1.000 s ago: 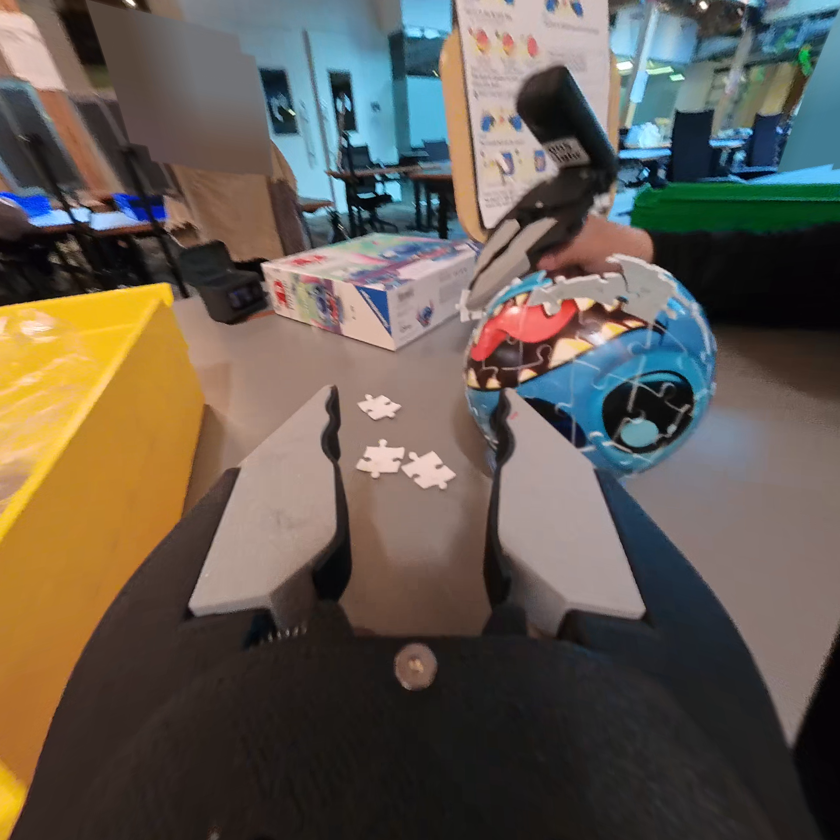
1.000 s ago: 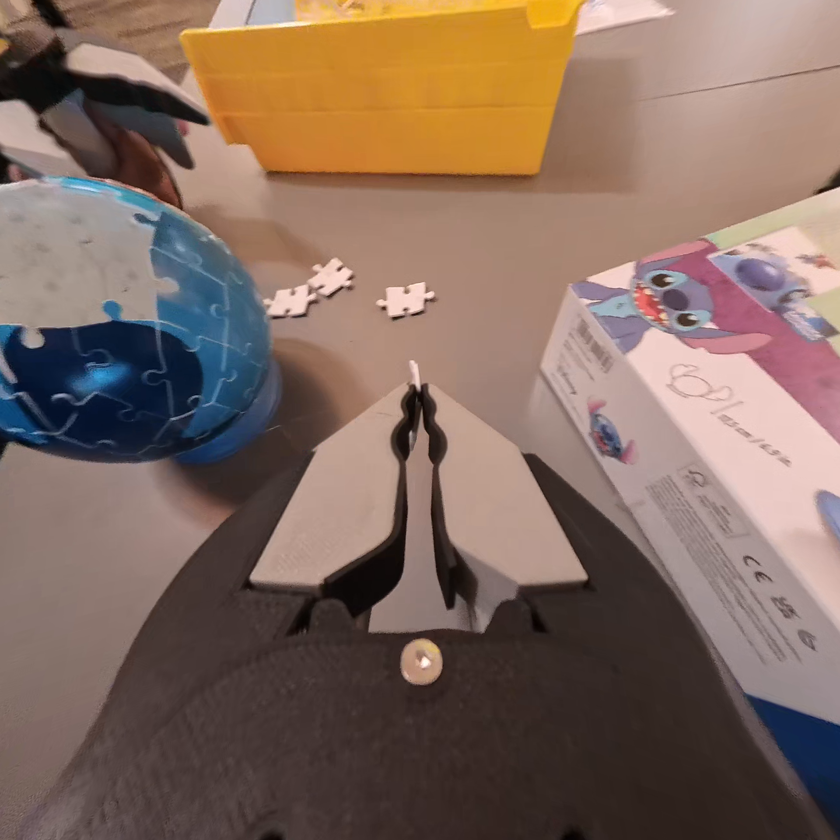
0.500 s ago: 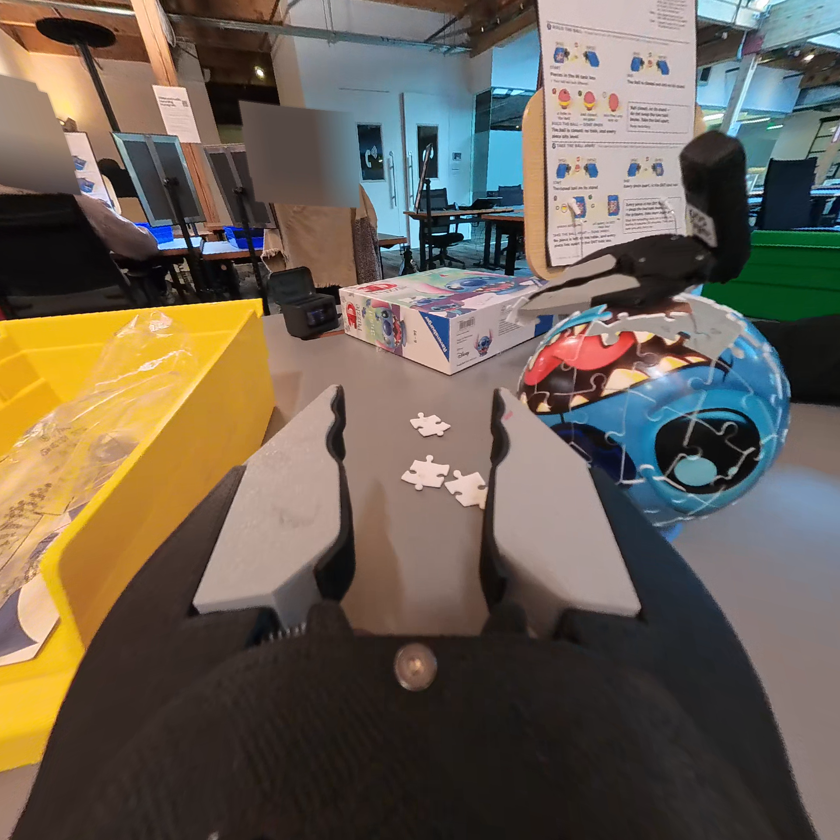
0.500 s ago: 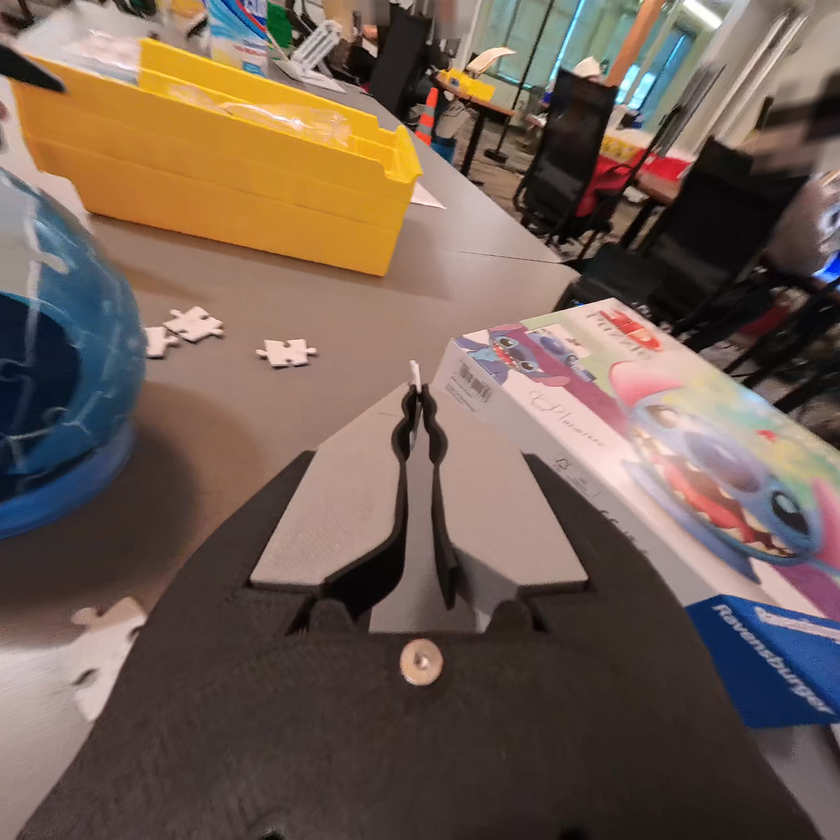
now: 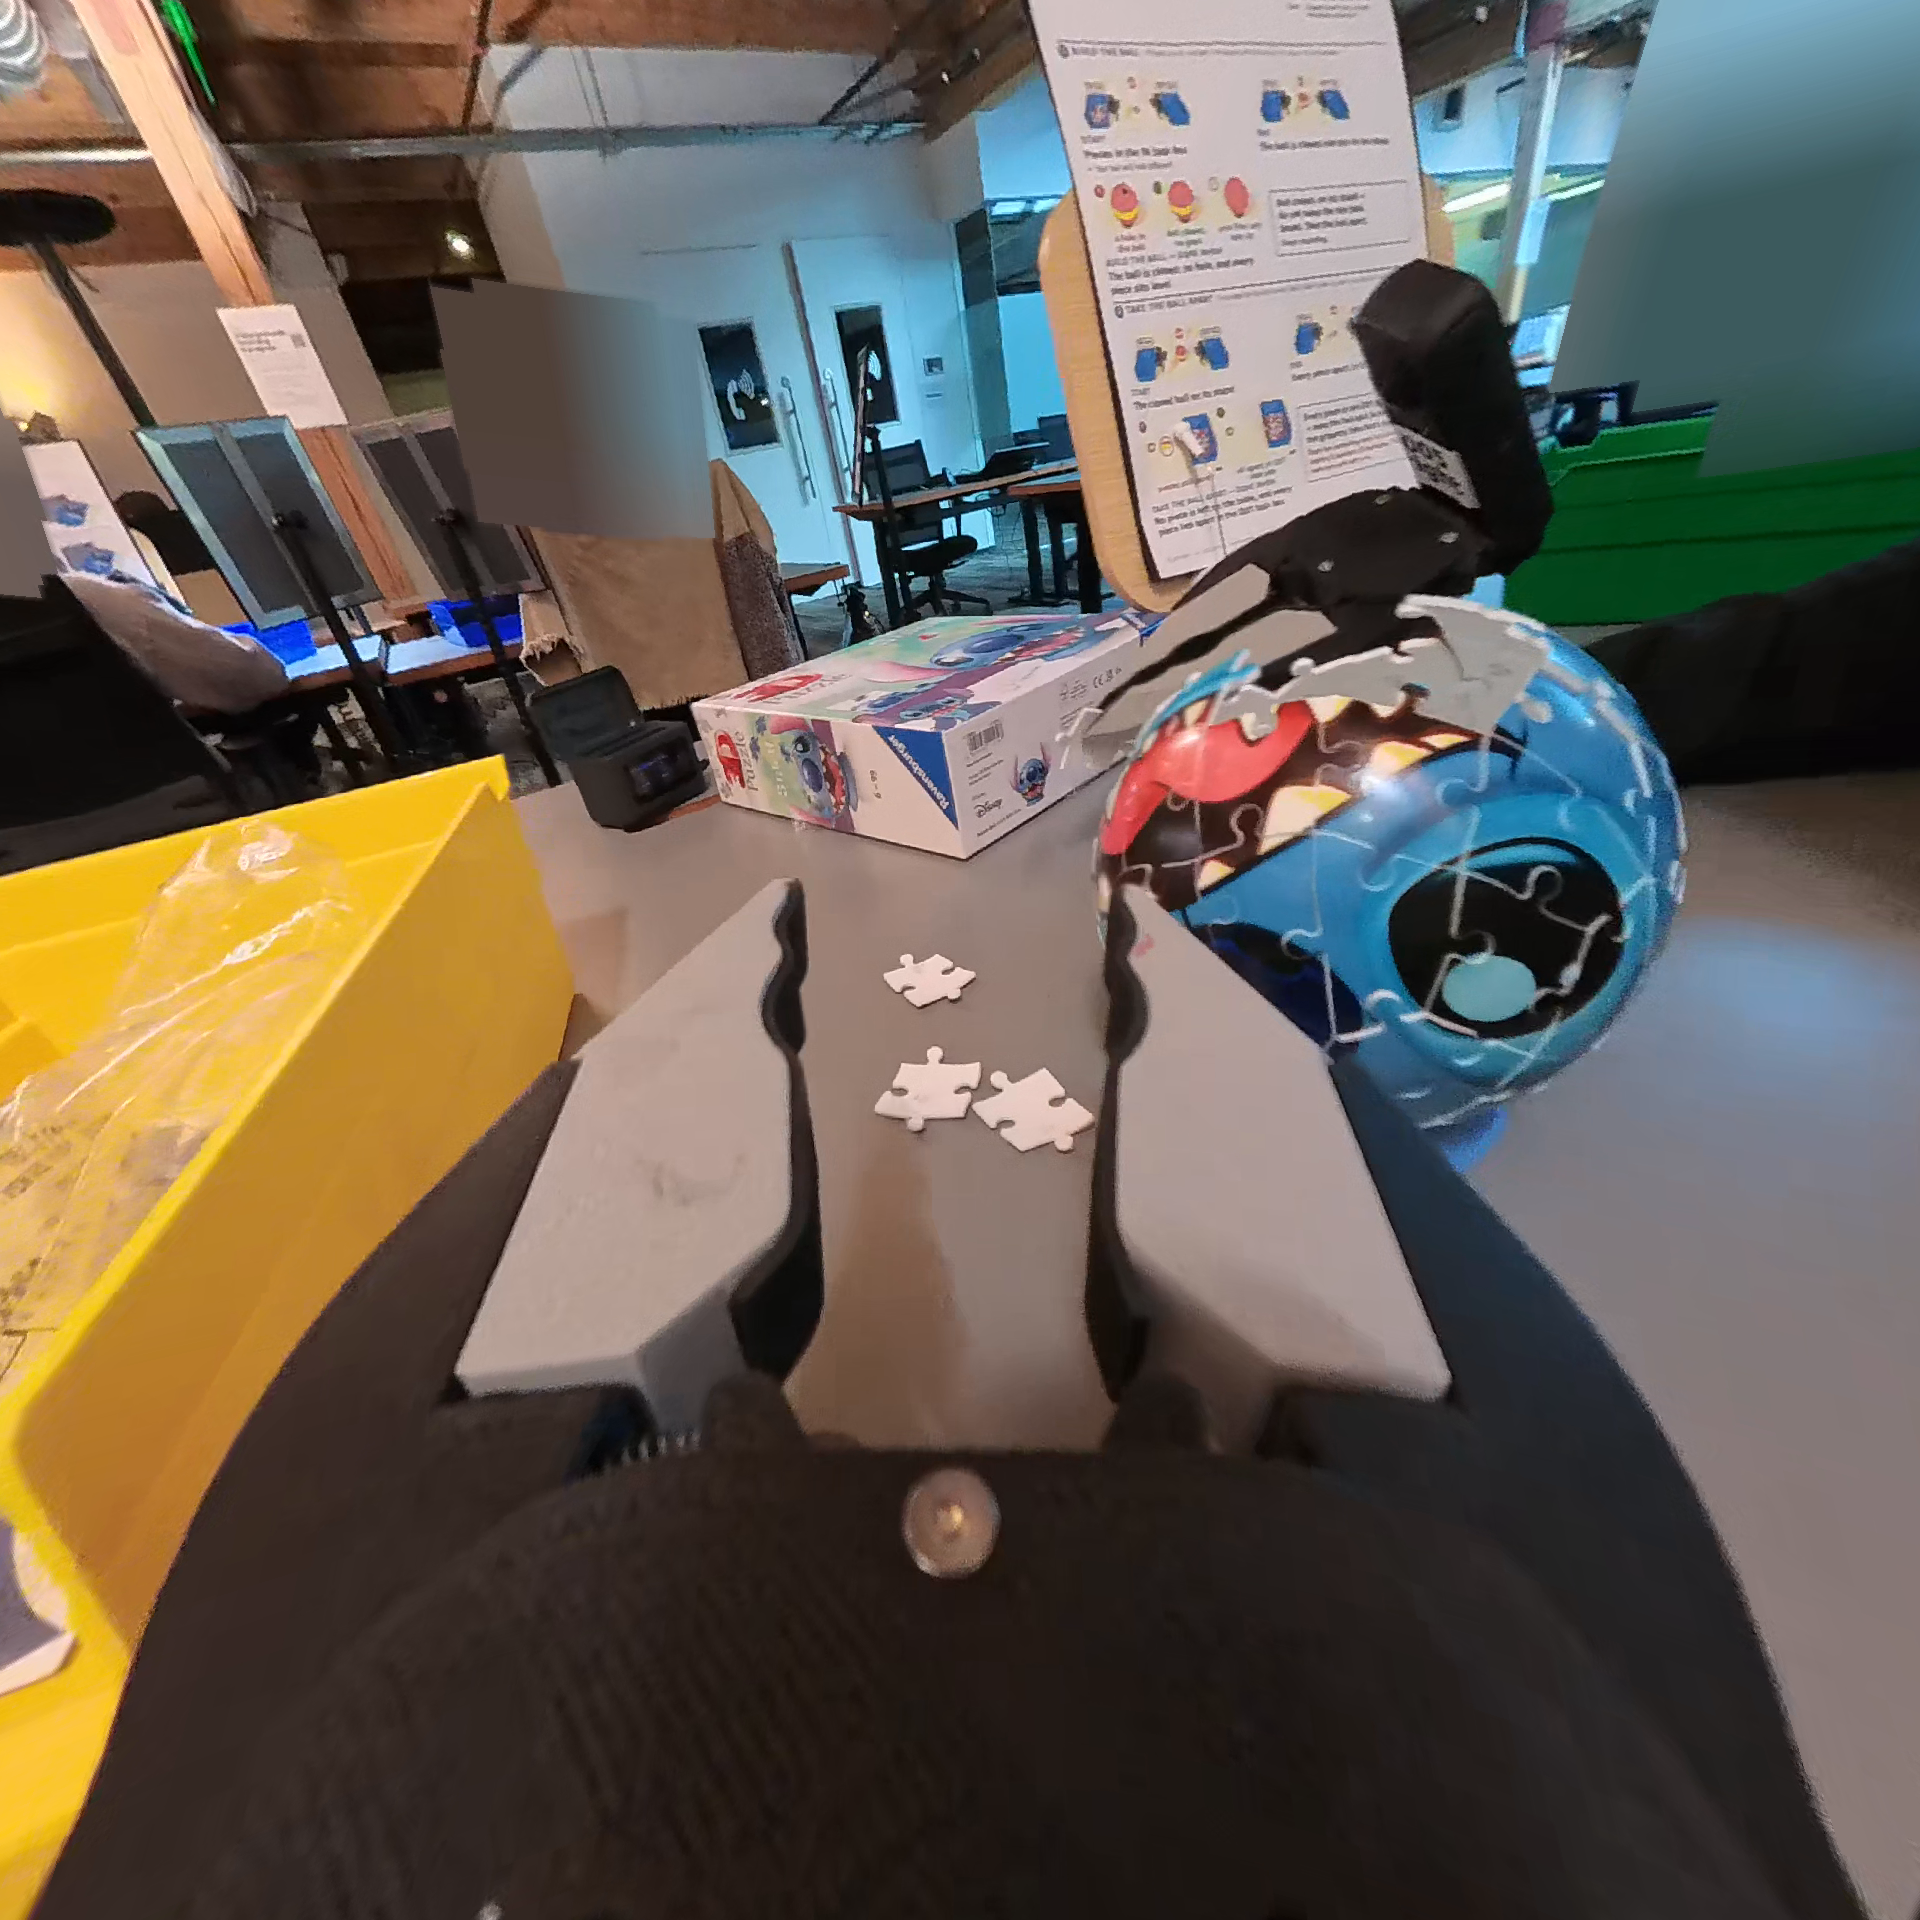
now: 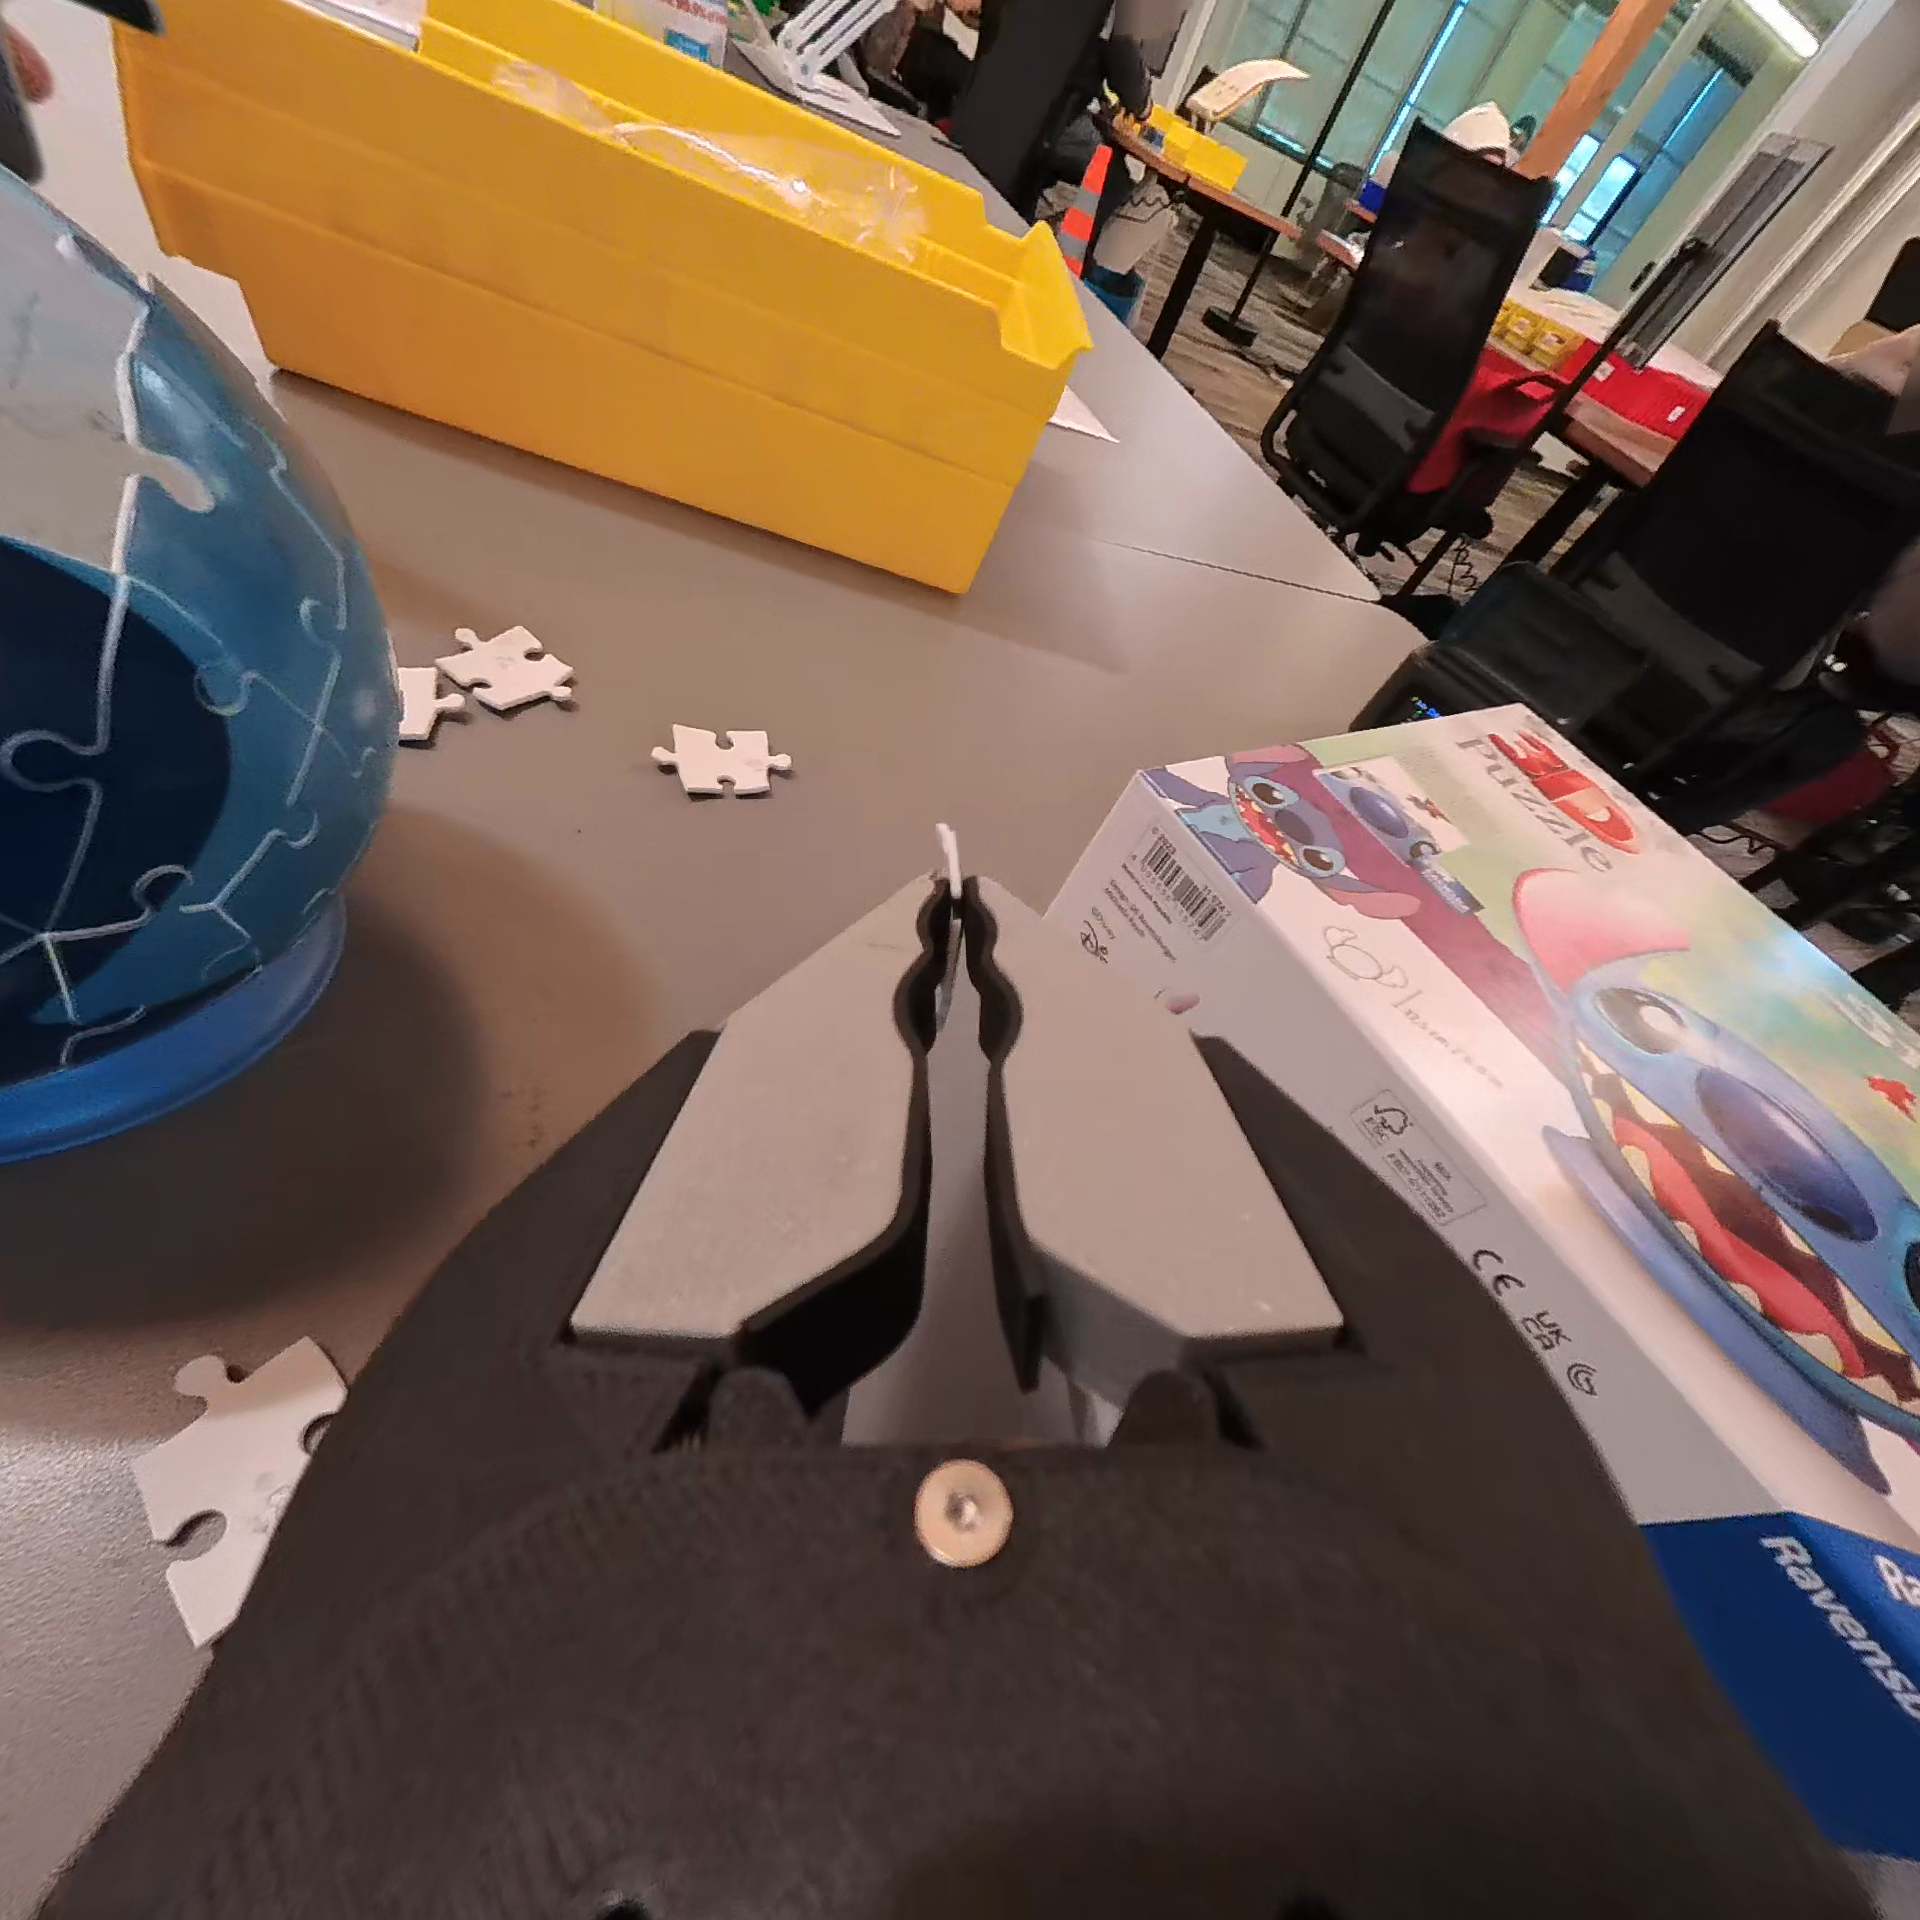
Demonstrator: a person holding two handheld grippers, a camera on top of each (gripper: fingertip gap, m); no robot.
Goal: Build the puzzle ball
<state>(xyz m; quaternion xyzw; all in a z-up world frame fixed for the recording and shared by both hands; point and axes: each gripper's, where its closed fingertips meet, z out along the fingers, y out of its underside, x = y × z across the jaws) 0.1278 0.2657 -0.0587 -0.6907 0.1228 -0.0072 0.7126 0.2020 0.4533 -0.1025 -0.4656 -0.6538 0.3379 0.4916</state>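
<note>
Blue plastic puzzle ball (image 5: pixel 1392 883) on the grey table (image 6: pixel 831 644), top edge unfinished.
Right gripper (image 6: pixel 951 894) pinches a thin white puzzle piece (image 6: pixel 945 847) beside the ball; left gripper (image 5: pixel 951 935) gapes empty over three loose white pieces (image 5: pixel 982 1096) near it.

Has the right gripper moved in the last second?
Yes. The right gripper swung from the puzzle ball toward the puzzle box.

Glossy puzzle ball (image 5: pixel 1455 914), matt table (image 5: pixel 1714 1299)
</note>
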